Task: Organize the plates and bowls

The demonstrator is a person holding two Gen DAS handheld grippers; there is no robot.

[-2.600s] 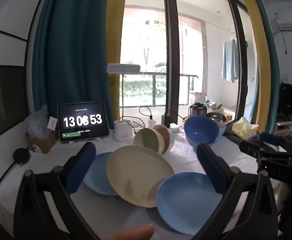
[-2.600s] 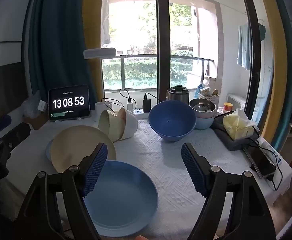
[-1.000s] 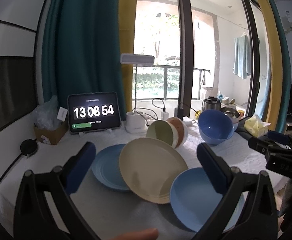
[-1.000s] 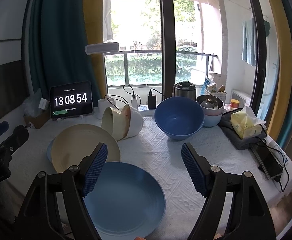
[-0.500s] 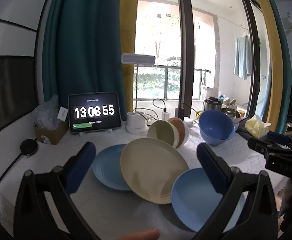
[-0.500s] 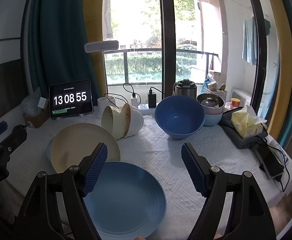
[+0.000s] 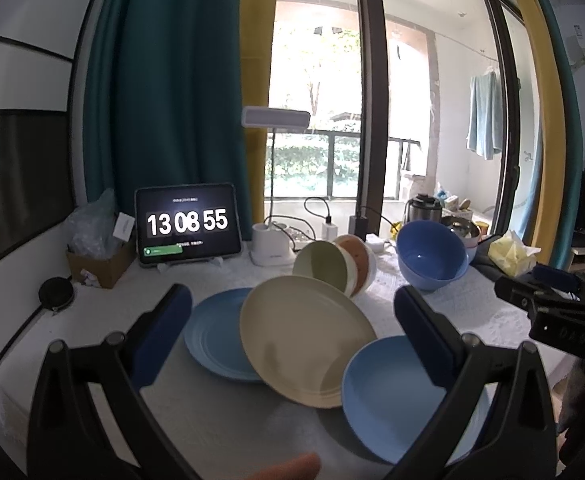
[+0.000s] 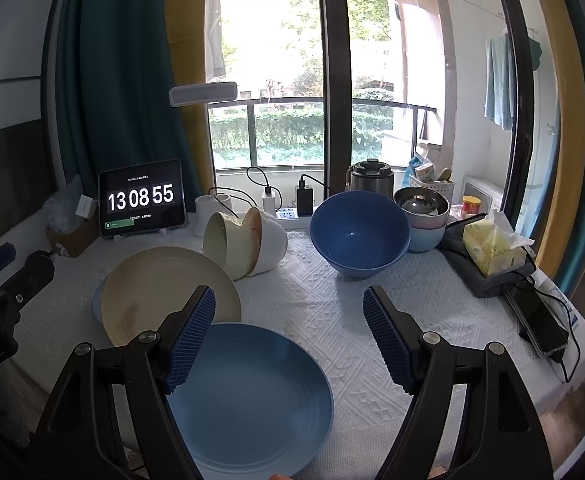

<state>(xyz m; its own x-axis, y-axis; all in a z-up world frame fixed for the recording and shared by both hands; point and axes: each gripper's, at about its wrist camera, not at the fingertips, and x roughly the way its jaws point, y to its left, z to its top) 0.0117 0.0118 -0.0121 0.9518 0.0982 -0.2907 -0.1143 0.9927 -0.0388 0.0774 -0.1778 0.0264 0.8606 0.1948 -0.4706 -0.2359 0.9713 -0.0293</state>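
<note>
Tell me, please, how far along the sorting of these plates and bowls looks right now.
Nothing looks sorted yet. The cream plate leans tilted over a blue plate, another blue plate lies apart, the small bowls lie nested on their sides, and the big blue bowl stands alone. In hand: nothing; the left gripper and right gripper are both open above the plates. All stacking remains.

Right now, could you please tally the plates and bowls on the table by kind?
Plates: 3, a blue plate, a cream plate and another blue plate partly under it.
Bowls: 7, a big blue bowl, three small bowls nested on their side, and a stack of three behind it.
Total: 10
</note>
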